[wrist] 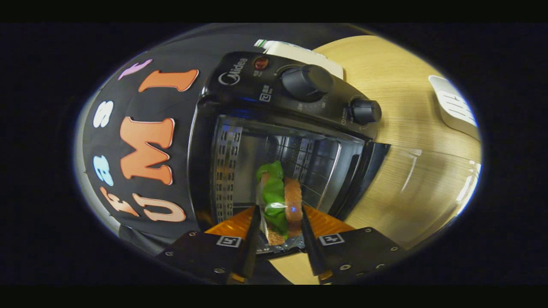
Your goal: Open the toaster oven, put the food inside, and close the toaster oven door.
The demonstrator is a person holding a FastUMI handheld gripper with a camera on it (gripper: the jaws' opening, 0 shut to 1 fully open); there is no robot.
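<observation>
- Fingers [279, 229] closed on the sandwich [280, 203], one pad against each flat side, bread slice toward 3 o'clock and green lettuce toward 9 o'clock.
- Sandwich held upright on edge between the two tips, wrapped in clear film, with its upper end reaching past the tips toward 12 o'clock.
- Gripper rolled about its own axis, so desk and oven appear strongly tilted; pointed straight at the open mouth of the toaster oven [274, 141].
- Just beyond the tips, an orange ribbed surface [233, 224] spreading to both sides at the lower lip of the oven opening; cannot tell exactly what part it is.
- Sandwich at the threshold of the cavity, its top end seen against the shiny interior; whether it is already inside cannot be judged.
- Oven cavity open ahead at 12 o'clock, perforated metal side wall [226, 171] at 10 o'clock, wire rack bars [299, 154] deeper in.
- Glass door [428, 188] swung fully open, lying out toward 3 o'clock over the wooden desk [385, 77].
- Control panel above the cavity at 12 to 1 o'clock, with a large knob [307, 82], a smaller knob [365, 111] and a red indicator lamp [261, 63].
- White object [454, 107] on the desk far out at 2 o'clock, well apart from the oven.
</observation>
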